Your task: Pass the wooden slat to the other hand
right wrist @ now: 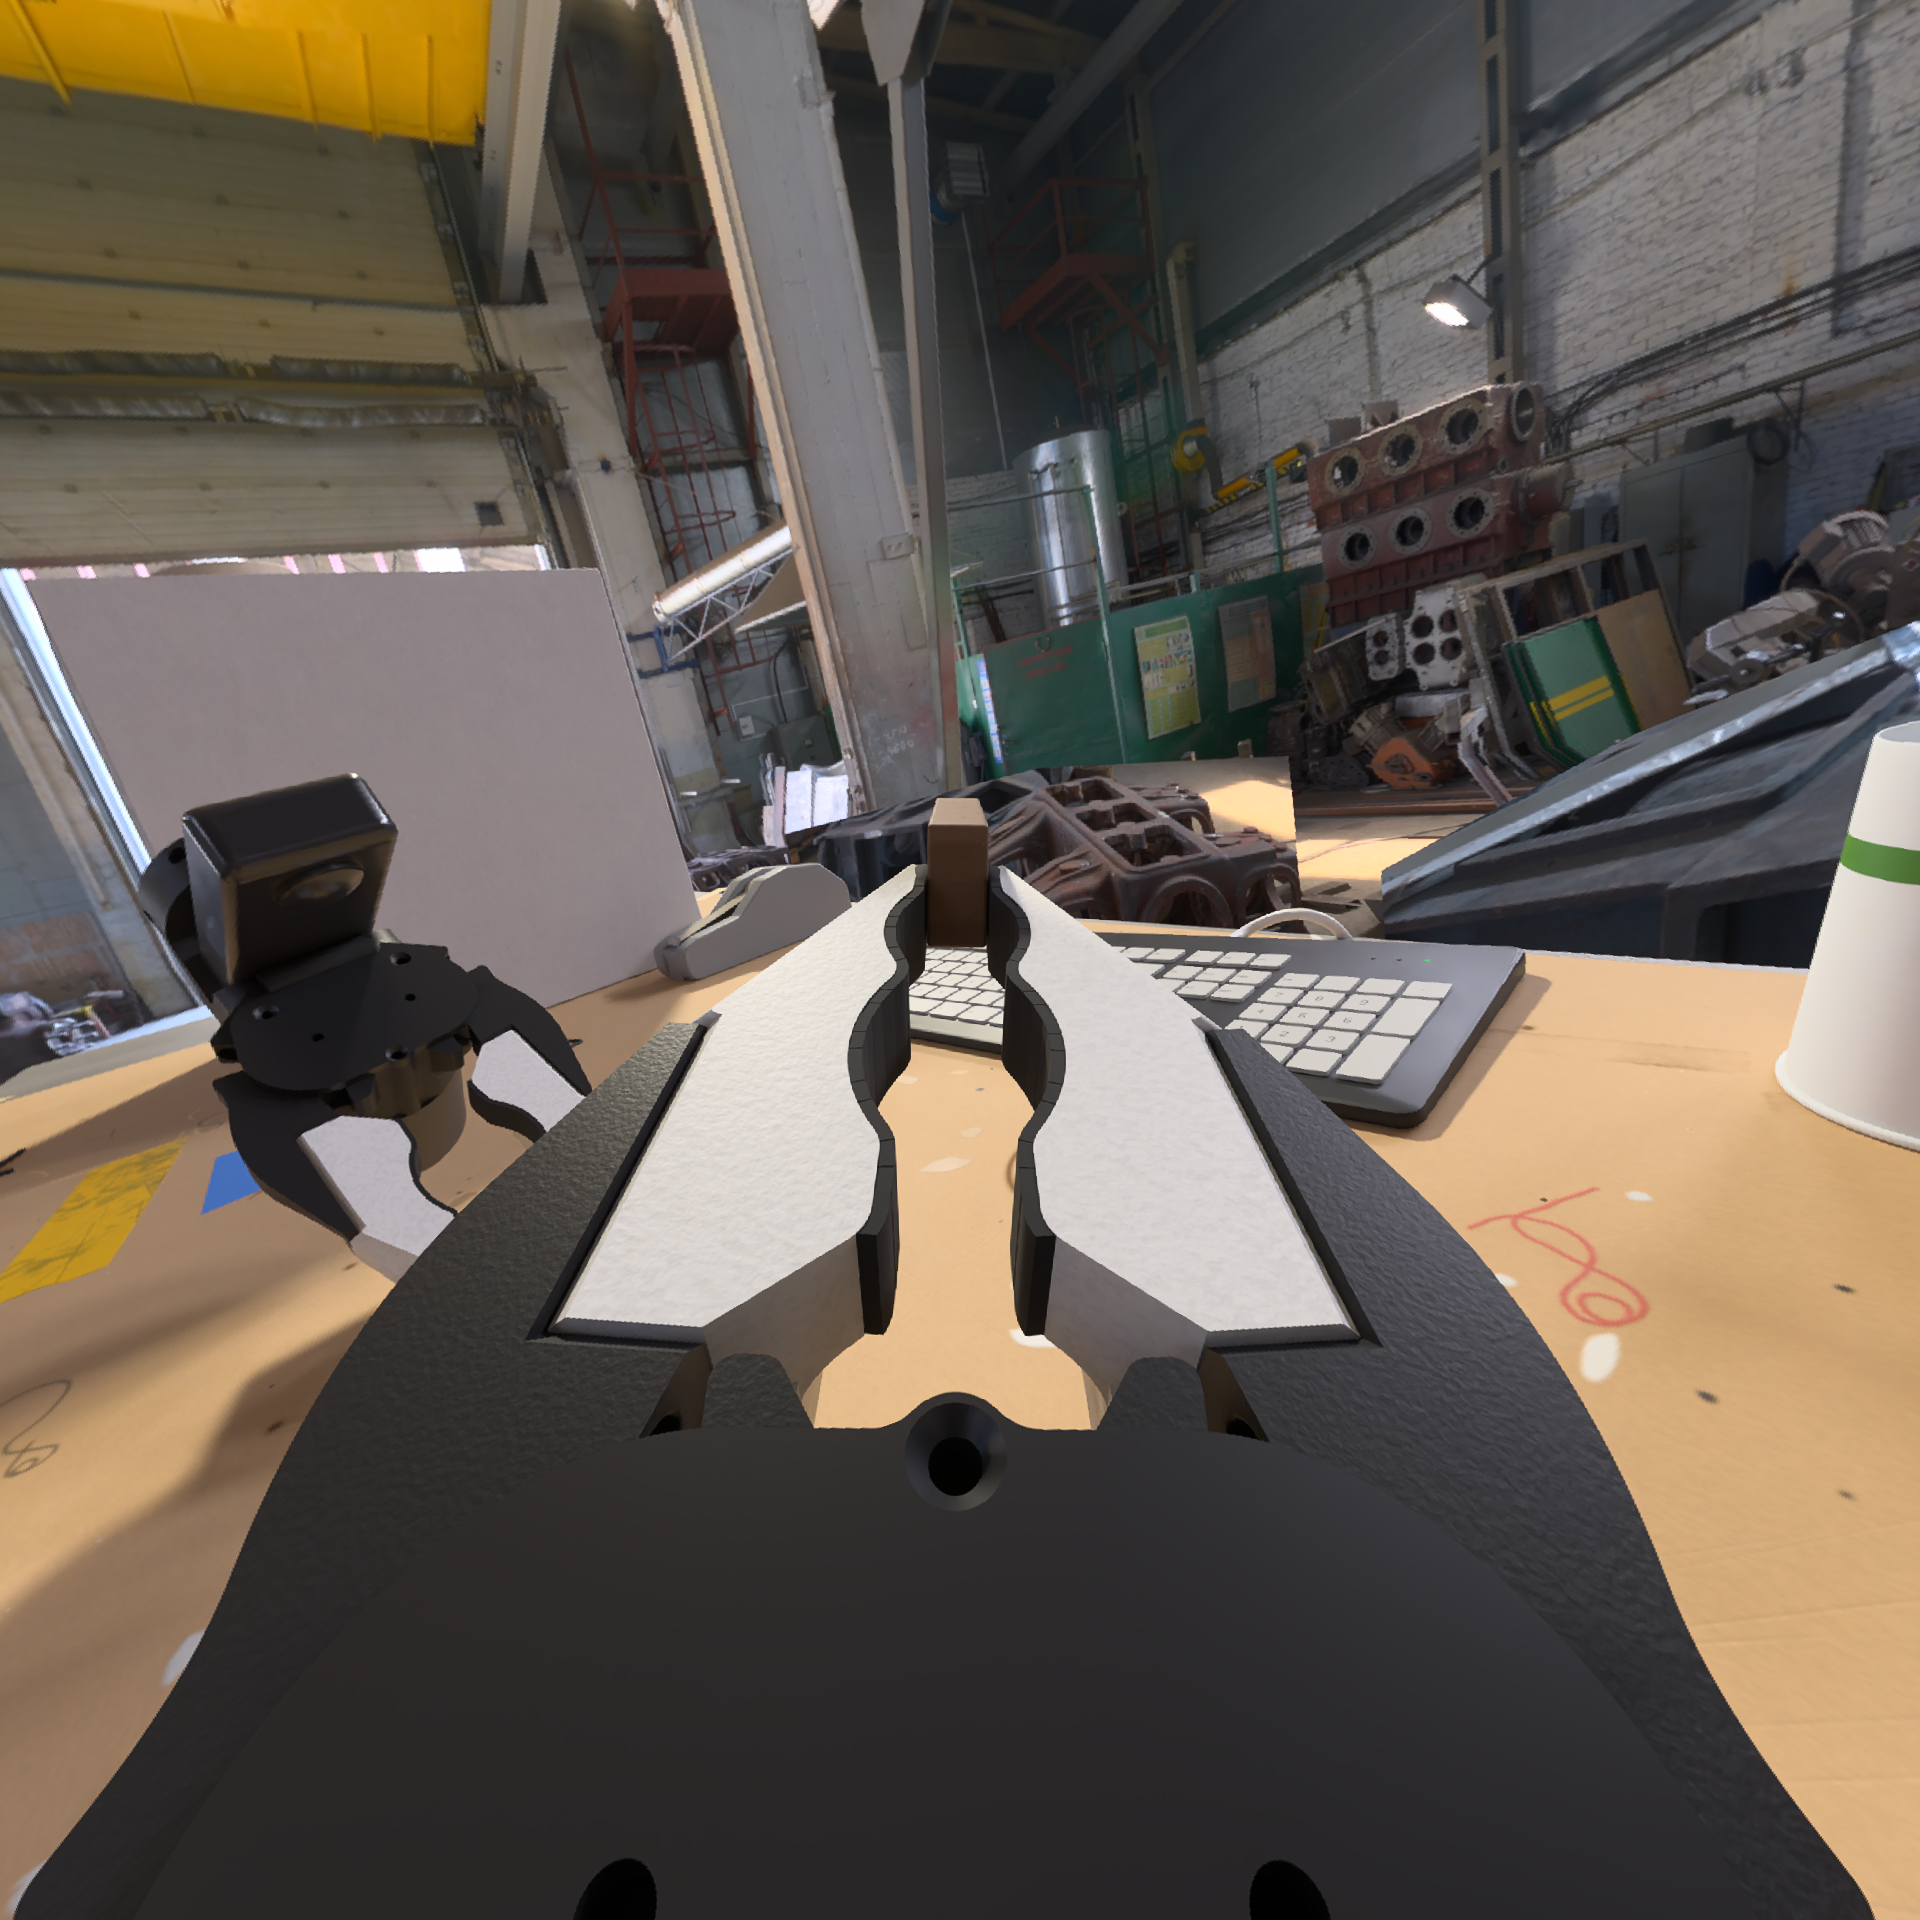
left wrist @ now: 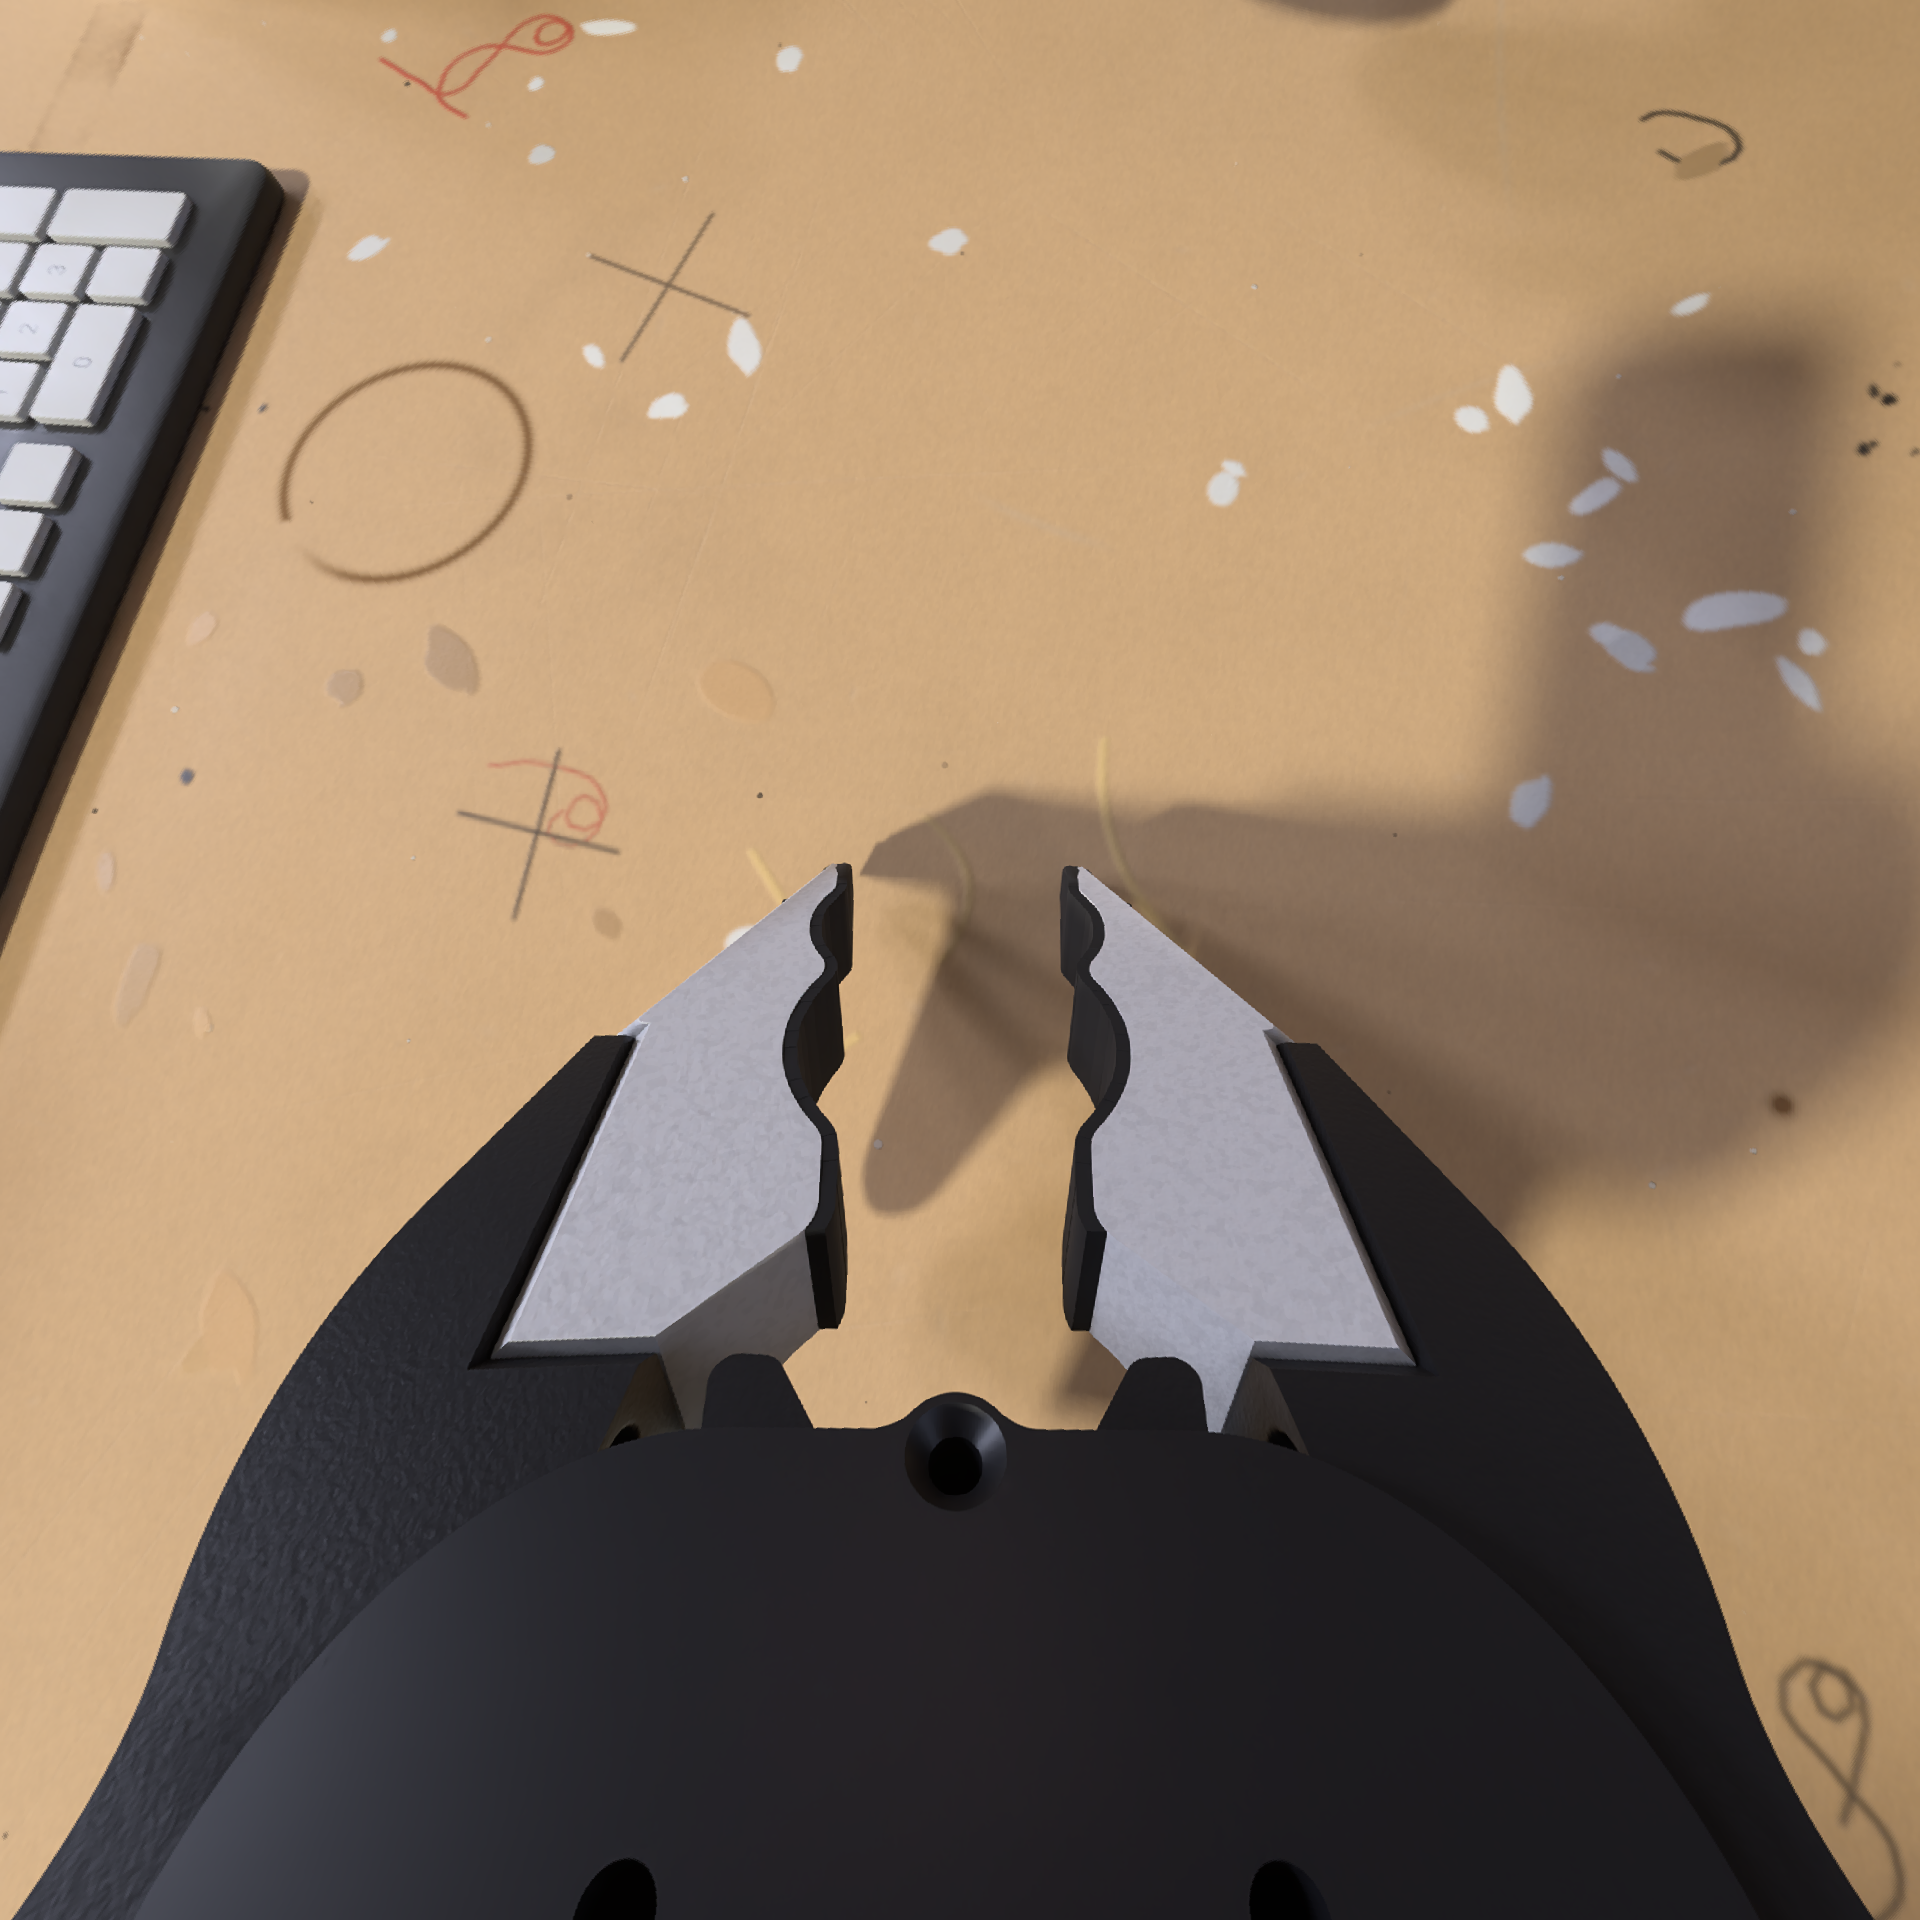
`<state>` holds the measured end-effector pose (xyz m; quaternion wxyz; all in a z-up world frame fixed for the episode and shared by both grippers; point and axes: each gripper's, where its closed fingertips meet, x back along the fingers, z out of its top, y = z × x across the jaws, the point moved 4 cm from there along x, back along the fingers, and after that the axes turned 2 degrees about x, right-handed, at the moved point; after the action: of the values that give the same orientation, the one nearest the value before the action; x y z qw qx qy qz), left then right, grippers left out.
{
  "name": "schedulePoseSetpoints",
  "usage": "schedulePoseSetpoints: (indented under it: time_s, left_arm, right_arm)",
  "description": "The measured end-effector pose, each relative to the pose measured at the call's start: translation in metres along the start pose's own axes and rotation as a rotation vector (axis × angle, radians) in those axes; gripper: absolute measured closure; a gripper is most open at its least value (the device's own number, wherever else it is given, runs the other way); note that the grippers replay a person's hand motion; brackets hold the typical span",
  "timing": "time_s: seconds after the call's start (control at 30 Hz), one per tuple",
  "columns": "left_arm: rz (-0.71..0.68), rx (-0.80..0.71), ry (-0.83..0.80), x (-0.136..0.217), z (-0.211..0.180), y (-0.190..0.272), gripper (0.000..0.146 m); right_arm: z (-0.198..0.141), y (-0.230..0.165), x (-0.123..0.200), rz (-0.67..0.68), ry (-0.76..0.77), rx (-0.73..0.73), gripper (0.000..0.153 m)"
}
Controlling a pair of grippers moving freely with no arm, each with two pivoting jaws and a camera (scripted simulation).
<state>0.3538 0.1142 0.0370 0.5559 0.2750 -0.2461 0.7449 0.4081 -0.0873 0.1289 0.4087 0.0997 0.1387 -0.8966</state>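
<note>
Right gripper point(right wrist: 956, 883) jaws were clamped on the wooden slat point(right wrist: 956, 873) at their tips, slat upright, raised over the worktop point(right wrist: 1558, 1455) before the keyboard point(right wrist: 1299, 1018). Left gripper point(left wrist: 956, 873) jaws stood apart, empty, above bare worktop.

Left gripper point(left wrist: 956, 883): pointed down at a slant, jaws parted, nothing held between them. Right gripper point(right wrist: 956, 883): held roughly level, jaws drawn in close, a brown block clamped upright at the fingertips point(right wrist: 906, 894). Left gripper is seen off to the right gripper's left, well apart.
</note>
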Motion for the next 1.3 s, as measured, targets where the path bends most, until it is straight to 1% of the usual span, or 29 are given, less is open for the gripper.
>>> schedulePoseSetpoints:
  time_s: [0.13, 0.27, 0.57, 0.9, 1.0, 1.07, 1.17, 1.3]
  left_arm:
    - [0.006, 0.001, 0.018, 0.001, 0.002, -0.001, 0.106]
    - [0.021, -0.006, 0.029, 0.002, 0.001, -0.004, 0.107]
    - [0.037, -0.027, 0.019, 0.006, -0.001, -0.006, 0.127]
    - [0.066, -0.056, 0.045, 0.011, -0.003, -0.01, 0.129]
    - [0.069, -0.026, 0.07, 0.01, -0.003, -0.011, 0.129]
    - [0.078, -0.011, 0.115, 0.015, 0.001, -0.014, 0.128]
    - [0.071, 0.029, 0.235, 0.027, 0.006, -0.018, 0.128]
    - [-0.001, 0.11, 0.369, 0.042, 0.01, -0.023, 0.136]
  right_arm:
    - [0.0, 0.0, 0.0, 0.008, 0.017, -0.024, 0.143]
    - [0.0, -0.002, -0.001, 0.015, 0.007, -0.015, 0.143]
    - [-0.001, -0.002, -0.001, 0.022, 0.003, -0.013, 0.143]
    - [-0.001, -0.003, -0.001, 0.024, 0.002, -0.009, 0.143]
    - [-0.001, -0.003, -0.001, 0.024, 0.002, -0.008, 0.143]
    - [0.0, -0.003, -0.001, 0.023, 0.002, -0.008, 0.143]
    - [-0.001, -0.003, -0.001, 0.024, 0.0, -0.011, 0.143]
    - [-0.001, -0.003, -0.002, 0.022, -0.007, -0.01, 0.143]
